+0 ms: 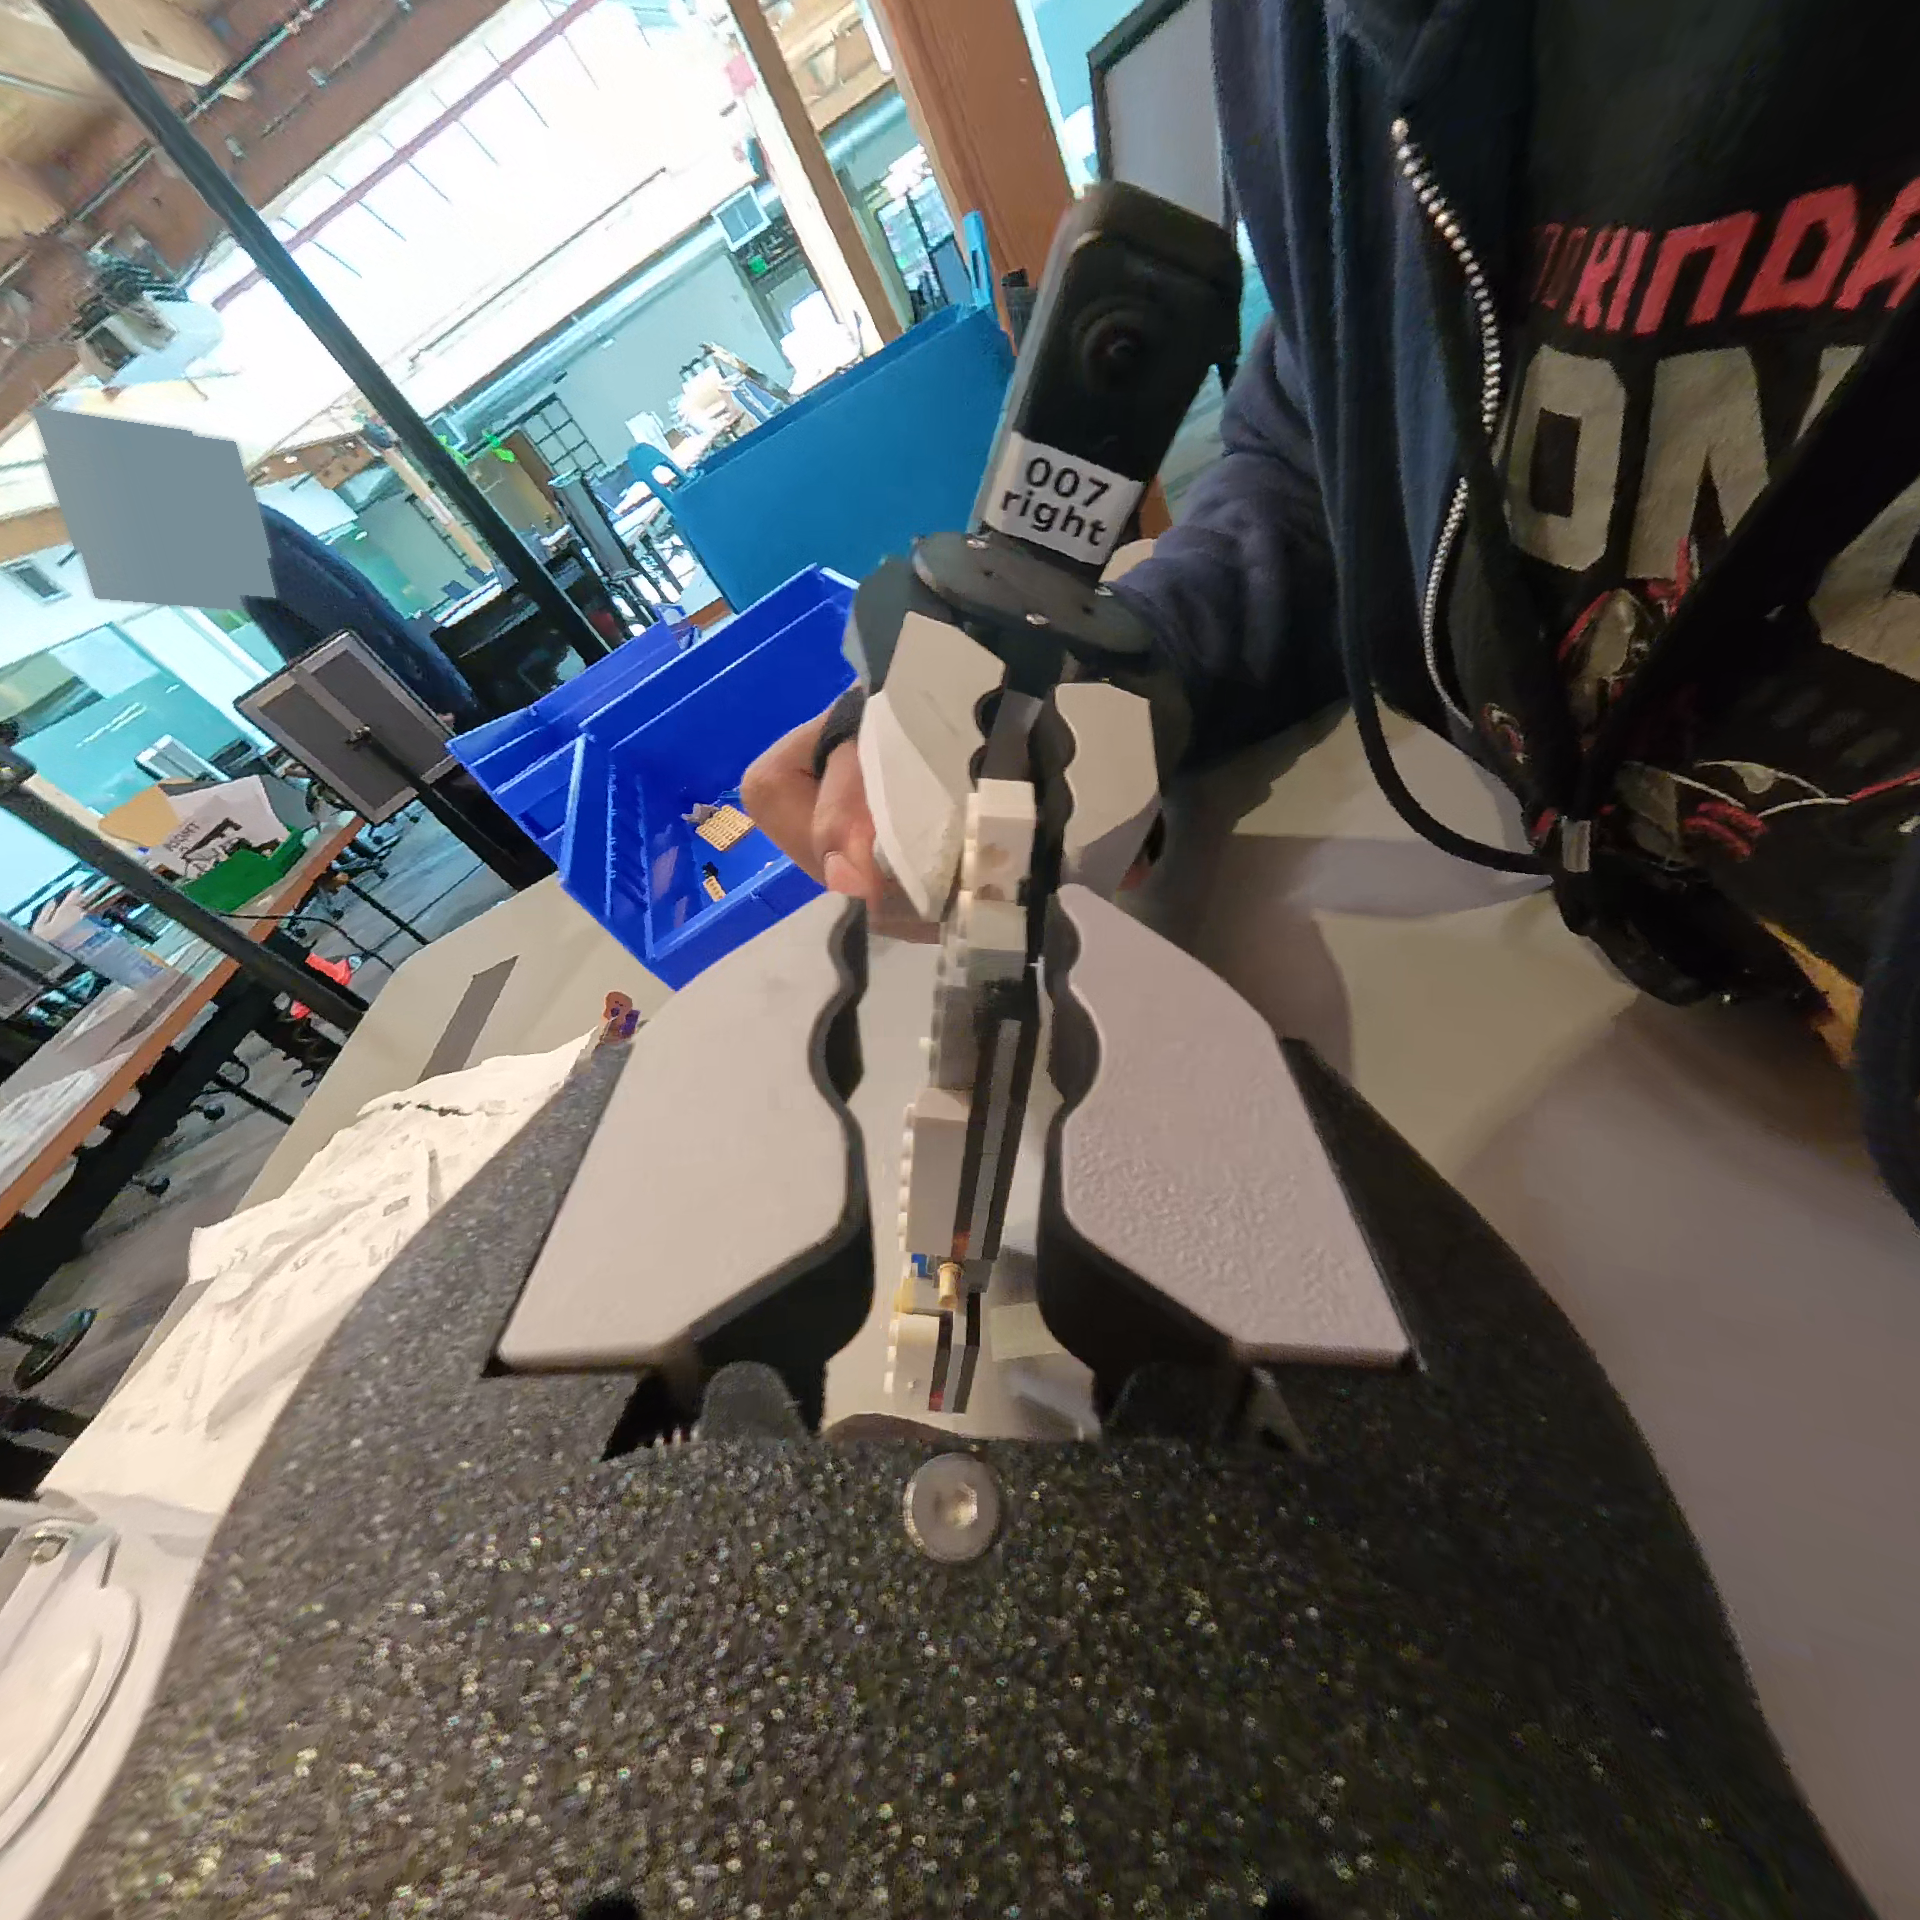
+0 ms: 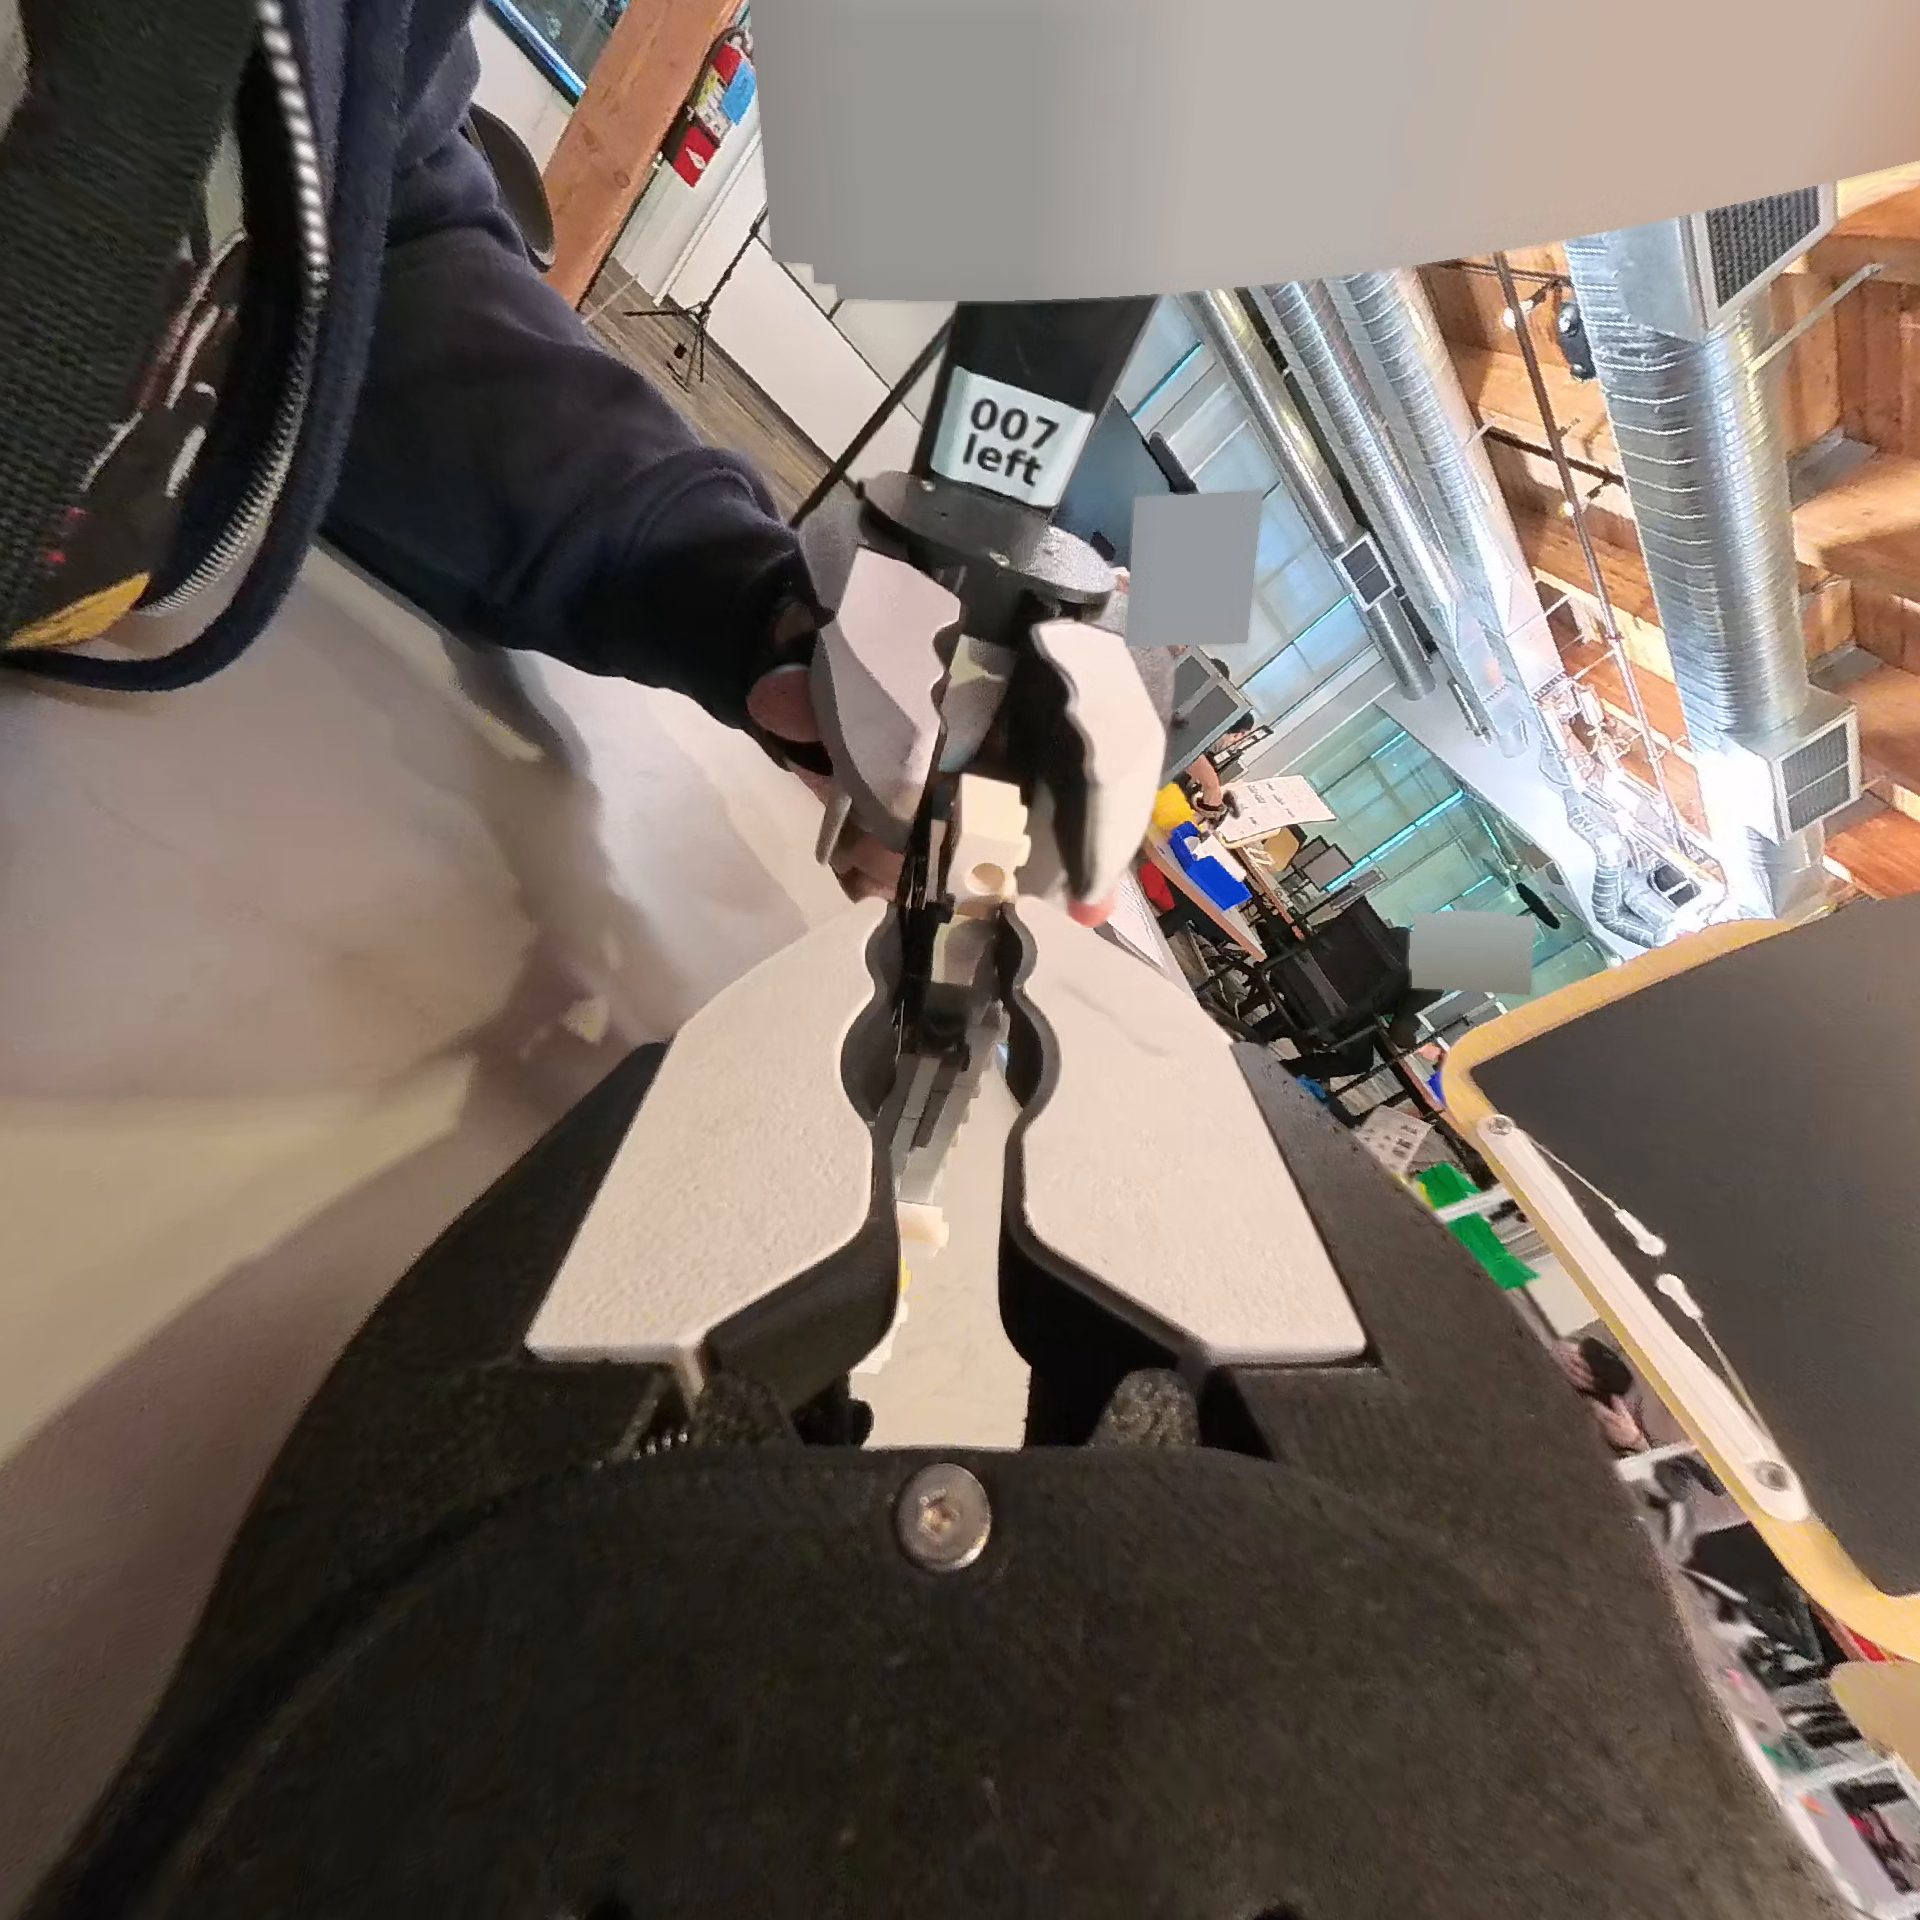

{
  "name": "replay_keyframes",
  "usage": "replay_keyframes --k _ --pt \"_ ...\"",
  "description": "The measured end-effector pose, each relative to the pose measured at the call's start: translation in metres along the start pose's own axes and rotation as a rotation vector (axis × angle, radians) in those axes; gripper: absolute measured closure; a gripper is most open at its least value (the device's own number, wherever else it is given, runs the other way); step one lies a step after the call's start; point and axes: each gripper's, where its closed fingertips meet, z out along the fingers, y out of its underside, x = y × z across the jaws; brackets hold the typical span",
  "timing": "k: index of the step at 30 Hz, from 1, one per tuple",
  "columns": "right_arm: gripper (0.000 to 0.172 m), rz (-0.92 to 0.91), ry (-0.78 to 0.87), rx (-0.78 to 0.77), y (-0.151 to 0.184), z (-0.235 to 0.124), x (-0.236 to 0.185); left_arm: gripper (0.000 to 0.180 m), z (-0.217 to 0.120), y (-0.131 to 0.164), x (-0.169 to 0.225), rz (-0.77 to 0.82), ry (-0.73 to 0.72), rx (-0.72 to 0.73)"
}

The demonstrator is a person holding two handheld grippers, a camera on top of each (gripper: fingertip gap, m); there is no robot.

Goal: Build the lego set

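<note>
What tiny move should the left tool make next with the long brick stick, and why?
Probably ease the left tool straight back off the brick stick. Its fingers stand apart, with a gap showing beside the bricks, while the right tool pinches the stick's far end, so the stick looks supported there.

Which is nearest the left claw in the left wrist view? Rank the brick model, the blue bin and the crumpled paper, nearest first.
1. Brick model: between the left claw's fingers.
2. Crumpled paper: on the table, lower left.
3. Blue bin: farther back, left of the other claw.
</note>
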Motion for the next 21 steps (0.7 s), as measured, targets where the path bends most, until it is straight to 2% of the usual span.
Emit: replay_keyframes --k 2,8,21 --pt "0.155 -0.018 0.002 -0.011 0.001 0.001 -0.001 0.141 -0.003 0.000 -0.003 -0.008 -0.016 0.006" --pt "0.155 -0.031 0.010 -0.024 0.003 0.001 0.000 0.140 -0.006 0.004 0.000 0.053 -0.021 -0.030" --pt "0.155 -0.048 0.007 -0.032 0.003 0.002 -0.002 0.162 0.005 0.008 0.003 0.147 -0.007 -0.063"
